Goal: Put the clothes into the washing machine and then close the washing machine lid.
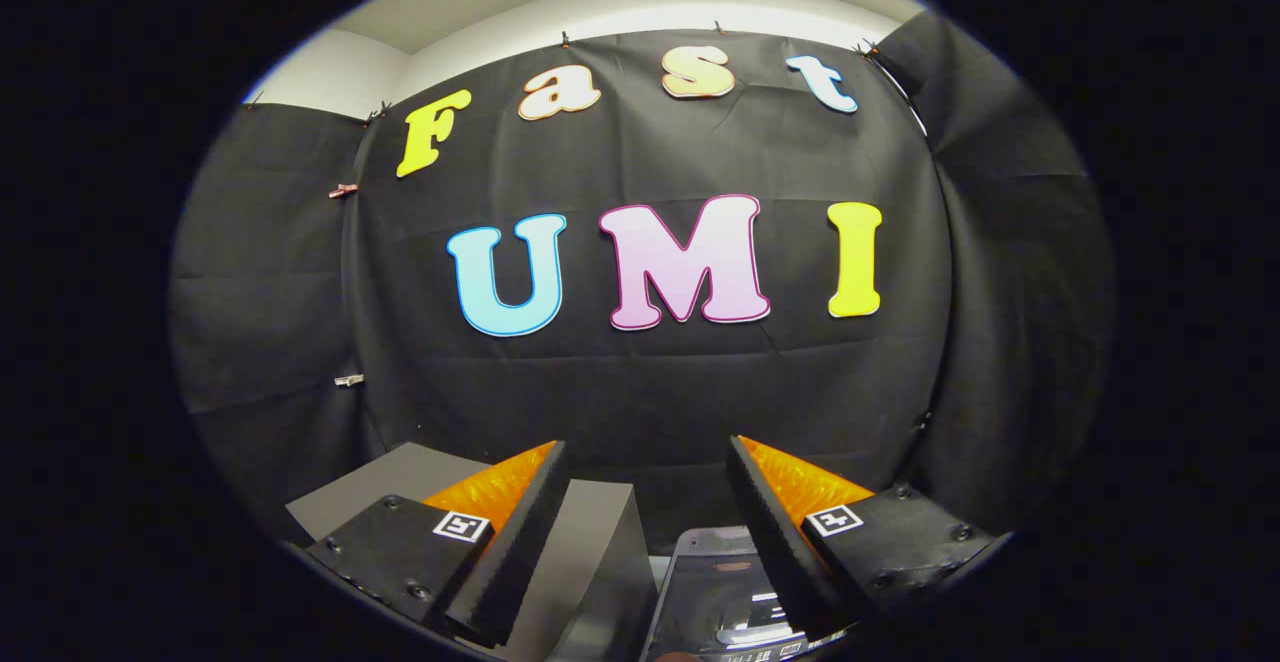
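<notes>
My gripper (647, 445) is held level, pointing at the black cloth wall, and it is open with nothing between its fingers. Low down between the fingers lies a dark glossy panel (715, 587) with rounded corners and small white markings along its near edge. It looks like the top of the washing machine, though I cannot tell whether it is the lid. To the left of that panel stands a grey box-like block (590, 552), which rises between the fingers.
A grey flat surface (375, 490) reaches out beyond the left finger. The booth's black cloth wall (650, 382) hangs close ahead and wraps round both sides, with a white ceiling strip (640, 2) above it.
</notes>
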